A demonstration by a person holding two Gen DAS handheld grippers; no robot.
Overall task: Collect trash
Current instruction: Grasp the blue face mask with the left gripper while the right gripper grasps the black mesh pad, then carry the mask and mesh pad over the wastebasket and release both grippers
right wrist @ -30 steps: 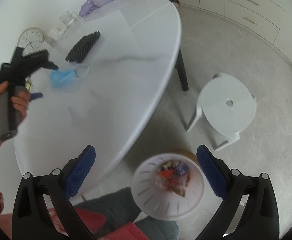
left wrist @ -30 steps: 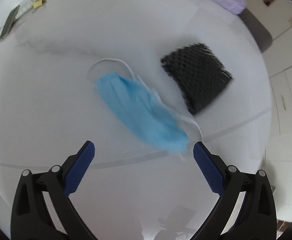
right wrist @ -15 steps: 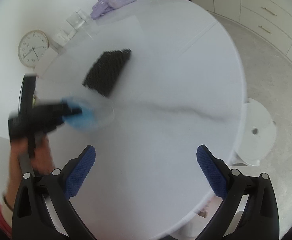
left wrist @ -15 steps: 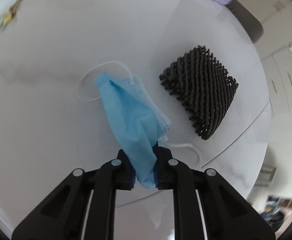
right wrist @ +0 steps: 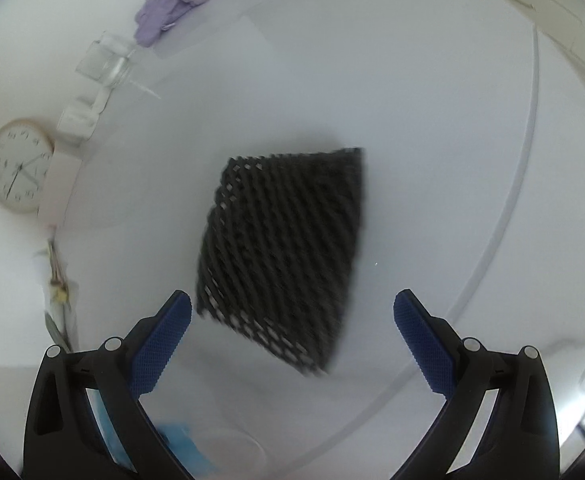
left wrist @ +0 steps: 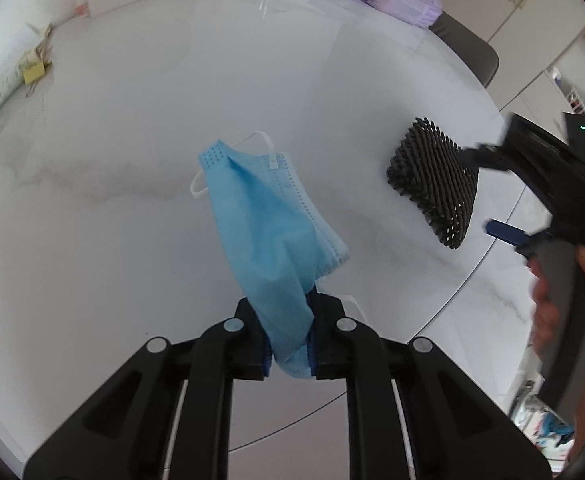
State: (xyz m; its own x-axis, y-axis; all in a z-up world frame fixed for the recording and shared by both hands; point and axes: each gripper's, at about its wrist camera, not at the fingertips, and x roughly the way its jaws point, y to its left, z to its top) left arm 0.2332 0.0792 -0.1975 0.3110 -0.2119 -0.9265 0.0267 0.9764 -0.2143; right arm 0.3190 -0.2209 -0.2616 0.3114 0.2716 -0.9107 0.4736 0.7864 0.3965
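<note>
While the blue face mask [left wrist: 270,236] hangs pinched by one end in the closed left tool [left wrist: 288,338], clear of the white table [left wrist: 132,120], the black foam mesh sleeve [right wrist: 282,248] lies flat near the table's edge. Spread wide, the right tool [right wrist: 292,320] hovers just before the sleeve. The pick-up step looks underway; next the right tool must lower, straddle the sleeve's near edge and close, before both pieces go to a bin.

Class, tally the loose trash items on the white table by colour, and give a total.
Blue: 1, the pleated blue face mask, pinched in the left hand-held gripper.
Black: 1, the black foam mesh sleeve, lying before the open right hand-held gripper.
Total: 2
</note>
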